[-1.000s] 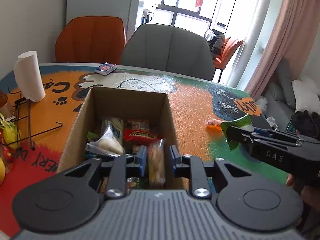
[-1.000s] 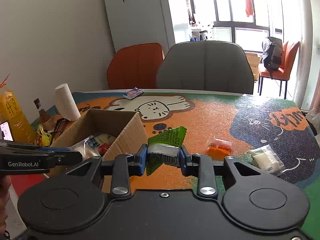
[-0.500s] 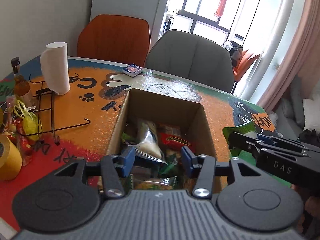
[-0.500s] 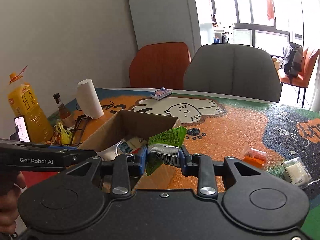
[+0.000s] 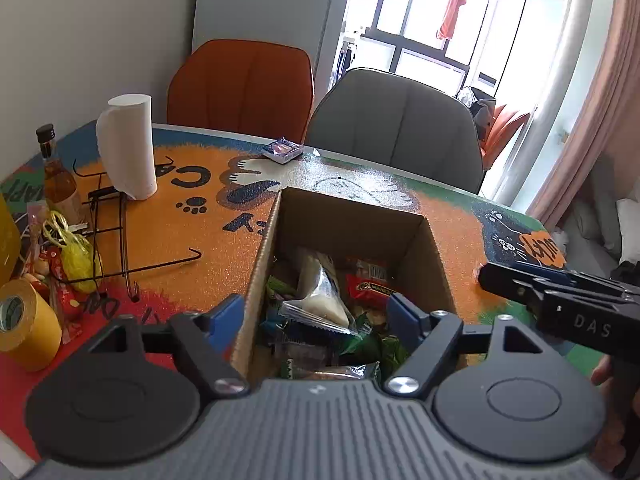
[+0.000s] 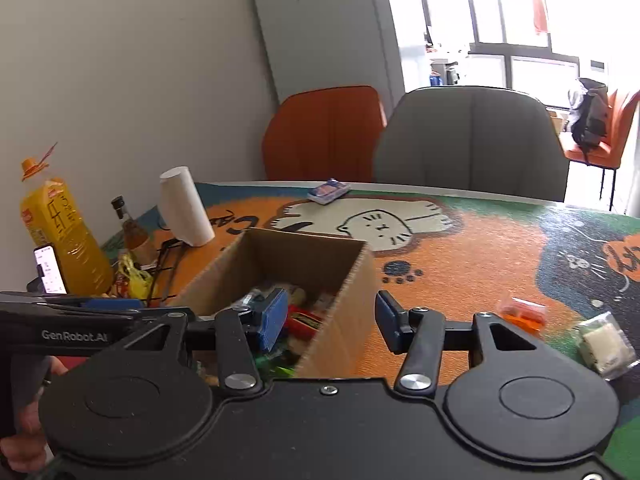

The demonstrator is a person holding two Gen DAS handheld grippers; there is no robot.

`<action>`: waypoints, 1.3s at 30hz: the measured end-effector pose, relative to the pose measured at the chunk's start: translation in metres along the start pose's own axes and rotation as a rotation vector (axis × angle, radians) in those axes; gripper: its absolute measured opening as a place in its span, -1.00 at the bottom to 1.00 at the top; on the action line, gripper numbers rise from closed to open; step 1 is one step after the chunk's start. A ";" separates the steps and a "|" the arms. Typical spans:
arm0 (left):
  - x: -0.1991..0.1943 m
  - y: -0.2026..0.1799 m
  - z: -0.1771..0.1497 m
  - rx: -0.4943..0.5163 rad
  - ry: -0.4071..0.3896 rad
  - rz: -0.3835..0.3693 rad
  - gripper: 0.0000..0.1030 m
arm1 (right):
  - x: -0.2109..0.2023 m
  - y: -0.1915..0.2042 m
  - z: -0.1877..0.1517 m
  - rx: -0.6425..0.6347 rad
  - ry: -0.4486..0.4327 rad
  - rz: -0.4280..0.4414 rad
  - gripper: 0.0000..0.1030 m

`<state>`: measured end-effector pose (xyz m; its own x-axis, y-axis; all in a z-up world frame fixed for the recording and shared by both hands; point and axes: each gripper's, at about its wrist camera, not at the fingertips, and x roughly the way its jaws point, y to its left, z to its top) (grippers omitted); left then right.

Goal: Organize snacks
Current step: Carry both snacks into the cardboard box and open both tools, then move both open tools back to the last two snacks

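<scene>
Cartoon-printed table (image 6: 472, 264), cardboard box (image 5: 344, 232) full of snack packets (image 5: 320, 292).
Both claws released, empty: left gripper (image 5: 316, 316) and right gripper (image 6: 332, 320) each straddle a box wall. Orange packet (image 6: 522, 310) and whitish, perhaps cake, packet (image 6: 604, 344) lie outside.

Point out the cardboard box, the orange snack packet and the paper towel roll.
cardboard box (image 6: 344, 300), right wrist view, its right outer wall.
orange snack packet (image 6: 522, 314), right wrist view, its middle.
paper towel roll (image 5: 127, 148), left wrist view, its side.

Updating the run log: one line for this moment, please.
left gripper: open, empty | right gripper: open, empty | brown cardboard box: holds snacks | orange packet, white packet: on table
</scene>
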<state>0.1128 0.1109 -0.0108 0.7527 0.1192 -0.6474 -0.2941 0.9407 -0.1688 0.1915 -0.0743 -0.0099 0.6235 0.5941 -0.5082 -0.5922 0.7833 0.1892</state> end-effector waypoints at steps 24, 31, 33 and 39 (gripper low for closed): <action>0.021 -0.097 -0.009 0.140 0.065 -0.123 0.76 | -0.051 -0.100 -0.034 0.125 0.026 -0.158 1.00; 0.029 -0.127 -0.008 0.174 0.065 -0.150 0.76 | -0.060 -0.129 -0.039 0.160 0.020 -0.196 1.00; 0.032 -0.137 -0.008 0.183 0.066 -0.157 0.76 | -0.061 -0.137 -0.041 0.168 0.018 -0.203 1.00; 0.051 -0.163 -0.009 0.206 0.075 -0.177 0.76 | -0.055 -0.160 -0.046 0.182 0.021 -0.231 1.00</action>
<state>0.1943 -0.0392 -0.0231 0.7338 -0.0693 -0.6758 -0.0302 0.9905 -0.1343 0.2288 -0.2405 -0.0510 0.7194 0.3938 -0.5721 -0.3335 0.9184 0.2128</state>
